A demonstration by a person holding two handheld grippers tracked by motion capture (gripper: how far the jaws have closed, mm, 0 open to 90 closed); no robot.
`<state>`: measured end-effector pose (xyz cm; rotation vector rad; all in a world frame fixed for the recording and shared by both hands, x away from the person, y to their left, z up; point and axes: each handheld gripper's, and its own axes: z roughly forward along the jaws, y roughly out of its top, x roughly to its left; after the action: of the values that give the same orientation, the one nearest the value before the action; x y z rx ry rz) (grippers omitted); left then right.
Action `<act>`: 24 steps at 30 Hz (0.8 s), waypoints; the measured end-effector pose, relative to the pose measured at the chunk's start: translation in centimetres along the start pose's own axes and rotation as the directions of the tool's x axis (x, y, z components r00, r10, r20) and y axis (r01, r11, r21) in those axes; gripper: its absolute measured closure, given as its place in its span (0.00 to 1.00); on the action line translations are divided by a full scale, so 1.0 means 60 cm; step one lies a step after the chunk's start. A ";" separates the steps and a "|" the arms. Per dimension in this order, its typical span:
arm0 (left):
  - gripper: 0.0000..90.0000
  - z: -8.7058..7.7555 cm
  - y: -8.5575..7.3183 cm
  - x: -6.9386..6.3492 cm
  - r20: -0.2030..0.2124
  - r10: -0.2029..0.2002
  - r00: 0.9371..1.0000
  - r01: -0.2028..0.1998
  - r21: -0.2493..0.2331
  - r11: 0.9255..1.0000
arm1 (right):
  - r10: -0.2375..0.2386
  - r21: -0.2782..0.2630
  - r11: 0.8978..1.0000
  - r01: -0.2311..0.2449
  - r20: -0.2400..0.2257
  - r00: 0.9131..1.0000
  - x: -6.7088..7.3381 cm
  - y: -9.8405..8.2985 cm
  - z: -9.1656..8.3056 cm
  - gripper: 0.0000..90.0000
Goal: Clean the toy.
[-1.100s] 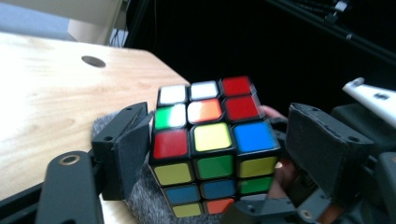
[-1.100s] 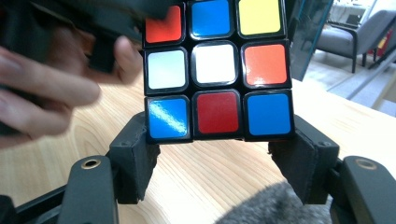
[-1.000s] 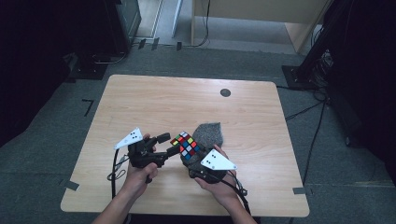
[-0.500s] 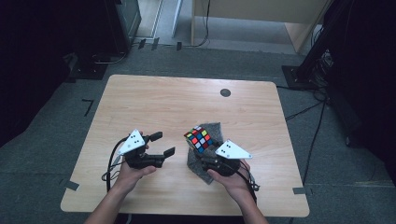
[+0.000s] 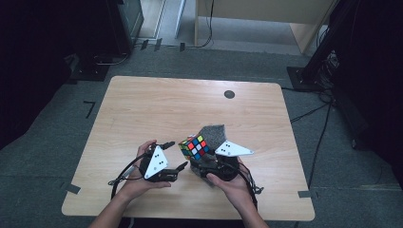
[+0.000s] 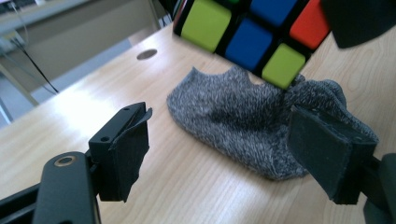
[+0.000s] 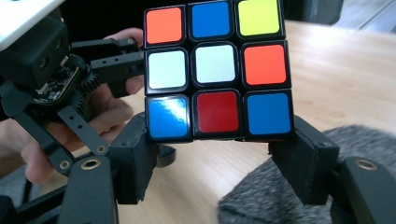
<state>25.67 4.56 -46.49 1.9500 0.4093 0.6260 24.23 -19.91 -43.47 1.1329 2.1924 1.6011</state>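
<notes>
Near the lower middle of the high view, the right gripper (image 5: 202, 159) grasps a puzzle cube (image 5: 194, 147), a glossy black-framed plastic block faced with small square stickers. Seen from the right gripper view, its two black jaws clamp the cube (image 7: 215, 72) at its bottom corners, the padded blocks pressed against the lowest row; the facing side shows orange, blue, yellow, white and red squares, slick enough to catch a glare. Below and behind the cube lies a grey cloth (image 5: 215, 135), a soft, speckled knit with a rumpled, uneven outline, flat on the pale wood-grain table (image 5: 157, 107). A small dark round spot (image 5: 229, 94) sits in the tabletop toward the upper right.

Lower left of the cube in the high view, the left gripper (image 5: 174, 156) is released: its jaws have just been closing a little, yet nothing lies between them. Its own view shows the matte, slightly frayed pads (image 6: 133, 144) wide apart over bare wood, with the cloth (image 6: 238, 119) beyond and the cube's green and blue squares at the upper edge.
</notes>
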 end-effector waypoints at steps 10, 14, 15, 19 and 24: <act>0.28 -0.001 0.002 -0.018 -0.038 0.118 0.992 -0.119 -0.034 0.992 | 0.077 0.045 0.996 -0.075 -0.054 0.996 0.008 0.004 0.003 0.38; 0.31 -0.001 0.004 -0.028 -0.067 0.171 0.983 -0.174 -0.039 0.984 | 0.112 0.064 0.992 -0.107 -0.074 0.991 0.008 0.005 0.004 0.38; 0.32 0.000 0.005 -0.030 -0.072 0.179 0.981 -0.183 -0.041 0.982 | 0.121 0.069 0.991 -0.115 -0.081 0.989 0.007 0.005 0.004 0.38; 0.36 0.000 0.002 -0.031 -0.080 0.195 0.978 -0.199 -0.041 0.979 | 0.148 0.085 0.987 -0.140 -0.102 0.984 0.004 0.004 0.006 0.38; 0.38 -0.003 0.003 -0.032 -0.075 0.196 0.978 -0.199 -0.046 0.979 | 0.193 0.085 0.979 -0.183 -0.127 0.973 -0.002 0.004 0.005 0.37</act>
<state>24.04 3.60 -46.76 1.9363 0.2405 0.8269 24.60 -19.75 -43.43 1.3258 2.3050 1.7336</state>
